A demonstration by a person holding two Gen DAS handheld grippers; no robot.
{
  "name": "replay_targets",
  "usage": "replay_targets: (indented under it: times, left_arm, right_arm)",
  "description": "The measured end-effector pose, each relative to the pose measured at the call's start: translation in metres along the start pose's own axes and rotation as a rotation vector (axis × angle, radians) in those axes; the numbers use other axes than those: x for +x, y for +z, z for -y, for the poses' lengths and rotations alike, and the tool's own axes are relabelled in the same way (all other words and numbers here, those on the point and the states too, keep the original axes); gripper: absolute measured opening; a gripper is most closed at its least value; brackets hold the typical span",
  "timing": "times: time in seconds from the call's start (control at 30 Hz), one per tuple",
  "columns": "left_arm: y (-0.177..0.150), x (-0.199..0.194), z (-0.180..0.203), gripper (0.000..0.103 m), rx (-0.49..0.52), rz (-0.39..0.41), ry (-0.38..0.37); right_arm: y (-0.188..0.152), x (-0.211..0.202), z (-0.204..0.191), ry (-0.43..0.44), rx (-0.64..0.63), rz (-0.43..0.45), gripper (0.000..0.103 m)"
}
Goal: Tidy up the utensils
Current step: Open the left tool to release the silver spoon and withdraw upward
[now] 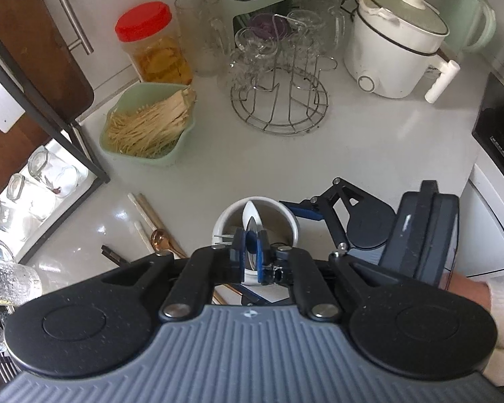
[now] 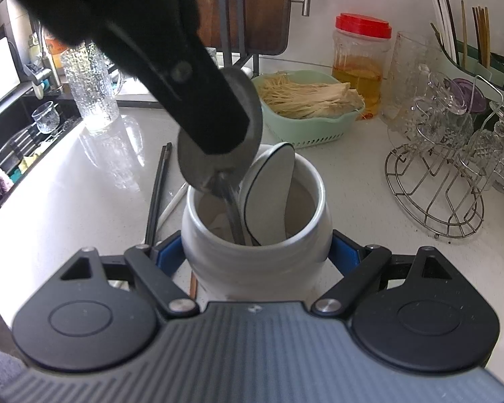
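Observation:
A white ceramic jar (image 2: 252, 265) stands on the counter with my right gripper (image 2: 256, 252) shut on its sides, blue pads against the wall. My left gripper (image 1: 250, 240) hangs just above the jar's mouth (image 1: 287, 216), shut on the bowl of a metal spoon (image 2: 253, 124) whose handle (image 2: 233, 208) reaches down inside. A white spoon with a dark rim (image 2: 268, 188) leans in the jar as well. Left of the jar lie a copper spoon (image 1: 161, 238), pale chopsticks (image 1: 144, 211) and dark chopsticks (image 2: 158, 194).
Behind the jar sit a green basket of enoki mushrooms (image 1: 148, 127), a red-lidded jar (image 1: 151, 43), a wire rack of glasses (image 1: 279, 100) and a white electric pot (image 1: 396, 40). A textured glass pitcher (image 2: 90, 87) and a sink (image 2: 16, 141) are at the left.

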State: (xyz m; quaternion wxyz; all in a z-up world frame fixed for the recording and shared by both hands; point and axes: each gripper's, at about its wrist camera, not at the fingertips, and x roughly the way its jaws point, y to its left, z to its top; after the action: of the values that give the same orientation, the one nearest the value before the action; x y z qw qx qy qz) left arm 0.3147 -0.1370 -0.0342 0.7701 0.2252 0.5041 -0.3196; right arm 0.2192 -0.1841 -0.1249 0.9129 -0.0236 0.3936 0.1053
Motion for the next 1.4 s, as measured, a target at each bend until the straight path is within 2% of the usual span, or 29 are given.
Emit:
replay_targets:
  times: [0.2, 0.57, 0.63, 0.7, 0.87, 1.4]
  left_arm:
    - [-0.001, 0.008, -0.01, 0.008, -0.063, -0.028, -0.029]
    - [-0.003, 0.011, -0.023, 0.009, -0.151, -0.03, -0.078]
    - [-0.004, 0.011, -0.027, 0.013, -0.178, -0.03, -0.093]
    - [-0.004, 0.01, -0.032, 0.024, -0.211, -0.026, -0.098]
    - [-0.005, 0.002, -0.041, 0.028, -0.248, 0.012, -0.104]
    - [-0.028, -0.03, -0.062, 0.029, -0.363, 0.151, -0.071]
  right_arm:
    - [0.0, 0.0, 0.0, 0.0, 0.004, 0.004, 0.091]
    - [0.0, 0.0, 0.0, 0.0, 0.004, 0.002, 0.091]
    - [0.0, 0.0, 0.0, 0.0, 0.004, 0.002, 0.091]
    - [0.0, 0.0, 0.0, 0.0, 0.004, 0.002, 0.091]
    - [0.0, 0.0, 0.0, 0.0, 0.004, 0.002, 0.091]
    - [-0.001, 0.0, -0.001, -0.012, 0.018, 0.002, 0.091]
